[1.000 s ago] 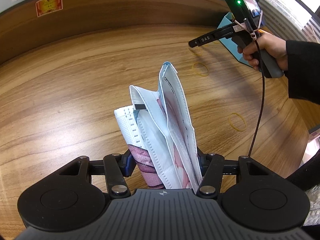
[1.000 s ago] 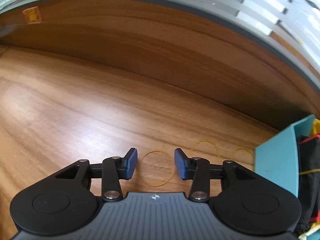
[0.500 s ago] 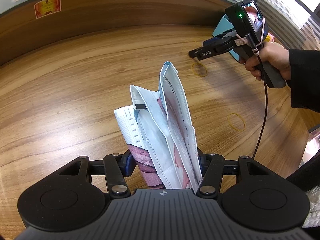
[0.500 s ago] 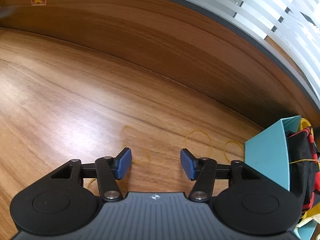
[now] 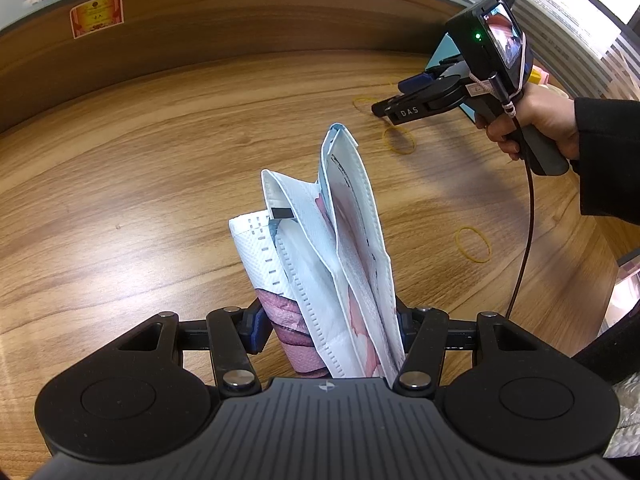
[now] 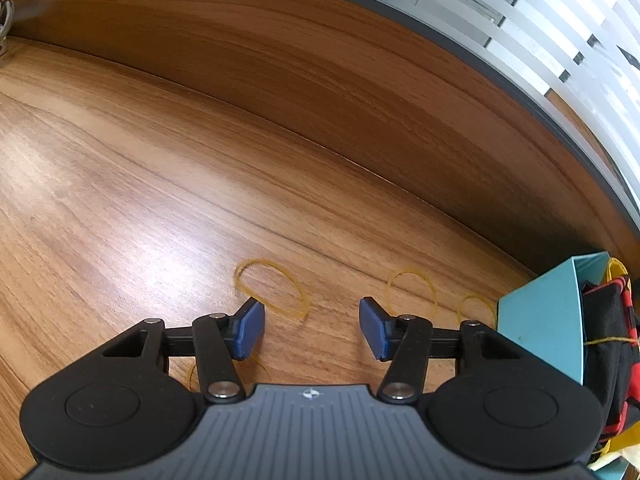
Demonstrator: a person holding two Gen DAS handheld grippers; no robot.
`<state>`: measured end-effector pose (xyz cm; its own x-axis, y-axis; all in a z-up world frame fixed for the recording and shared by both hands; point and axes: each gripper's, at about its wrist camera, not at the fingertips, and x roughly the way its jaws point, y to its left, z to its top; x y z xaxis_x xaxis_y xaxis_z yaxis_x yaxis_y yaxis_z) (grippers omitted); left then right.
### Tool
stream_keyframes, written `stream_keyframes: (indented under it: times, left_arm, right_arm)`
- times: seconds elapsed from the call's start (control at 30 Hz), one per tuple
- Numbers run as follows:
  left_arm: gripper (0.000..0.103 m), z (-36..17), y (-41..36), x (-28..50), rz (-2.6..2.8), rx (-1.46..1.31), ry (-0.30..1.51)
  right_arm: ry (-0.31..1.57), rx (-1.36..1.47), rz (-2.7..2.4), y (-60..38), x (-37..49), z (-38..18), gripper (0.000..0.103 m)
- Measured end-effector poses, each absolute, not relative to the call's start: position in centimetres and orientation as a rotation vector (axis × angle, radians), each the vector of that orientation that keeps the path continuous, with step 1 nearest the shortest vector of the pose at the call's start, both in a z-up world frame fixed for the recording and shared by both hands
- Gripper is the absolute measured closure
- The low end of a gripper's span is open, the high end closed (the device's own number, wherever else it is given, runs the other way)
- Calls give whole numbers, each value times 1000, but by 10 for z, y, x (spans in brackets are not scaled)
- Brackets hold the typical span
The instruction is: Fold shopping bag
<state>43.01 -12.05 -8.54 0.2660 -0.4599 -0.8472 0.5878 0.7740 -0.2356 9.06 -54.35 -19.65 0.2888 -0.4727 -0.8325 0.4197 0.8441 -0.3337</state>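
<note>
The folded shopping bag (image 5: pixel 340 248), white and pale blue with pink print, stands upright between the fingers of my left gripper (image 5: pixel 328 326), which is shut on its lower part. Its folded panels fan upward over the wooden table (image 5: pixel 120 208). My right gripper (image 6: pixel 312 328) is open with nothing between its blue pads, low over the table. A yellow rubber band (image 6: pixel 260 260) lies just ahead of its left fingertip. In the left wrist view the right gripper (image 5: pixel 390 98) sits at the far right in a person's hand (image 5: pixel 536 116), above another rubber band (image 5: pixel 400 153).
More loose rubber bands (image 6: pixel 412 272) lie to the right, and one (image 5: pixel 474 261) lies near the table's right edge. A teal box (image 6: pixel 540 320) holding black and red items stands at the right. A raised wooden wall (image 6: pixel 320 80) borders the table's far side.
The right gripper's jaws have spread wider and it has shifted and rolled; the rubber band once between its fingertips now lies just ahead. The left gripper and the bag have not moved.
</note>
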Motion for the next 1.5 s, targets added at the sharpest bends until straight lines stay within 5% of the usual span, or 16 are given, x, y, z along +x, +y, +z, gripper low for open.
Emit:
stream_keyframes:
  times: [0.17, 0.23, 0.4, 0.83, 1.5]
  left_arm:
    - [46, -84, -120, 428, -710, 135, 1091]
    - [46, -83, -120, 428, -711, 135, 1090]
    - [46, -81, -118, 426, -706, 132, 1084]
    - [60, -66, -113, 409, -702, 145, 946]
    - [65, -30, -113, 344, -929, 263, 614]
  right_arm:
    - [1118, -127, -567, -528, 92, -192, 54]
    - [1117, -153, -547, -524, 94, -191, 76]
    - [1109, -160, -509, -522, 96, -187, 101]
    - [1003, 40, -395, -485, 81, -124, 102]
    - [1018, 61, -1, -369, 66, -27, 102]
